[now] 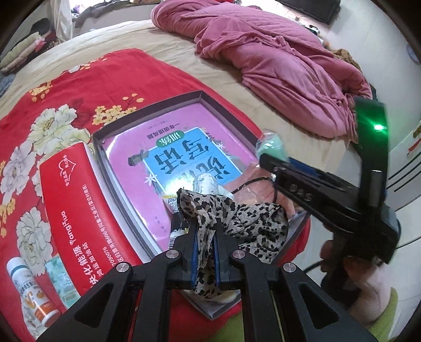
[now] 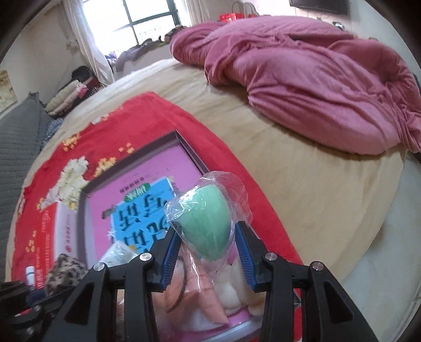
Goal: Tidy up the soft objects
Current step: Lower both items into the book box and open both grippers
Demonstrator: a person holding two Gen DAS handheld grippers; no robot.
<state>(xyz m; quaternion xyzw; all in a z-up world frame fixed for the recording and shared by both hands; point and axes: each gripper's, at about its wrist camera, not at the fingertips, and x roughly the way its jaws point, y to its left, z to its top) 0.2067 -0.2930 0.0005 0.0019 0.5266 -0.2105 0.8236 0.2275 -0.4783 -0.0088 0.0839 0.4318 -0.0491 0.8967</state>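
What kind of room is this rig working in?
Most likely a bedroom in a home: the work surface is a bed with a crumpled pink quilt, a red floral blanket spread on it, and folded clothes stacked near a curtained window.

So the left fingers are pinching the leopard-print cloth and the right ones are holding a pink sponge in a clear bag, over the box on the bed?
Almost. The sponge in the clear bag is green, not pink, as the right wrist view shows plainly. The rest holds: the left gripper pinches the leopard-print cloth, and both are over the box on the bed.
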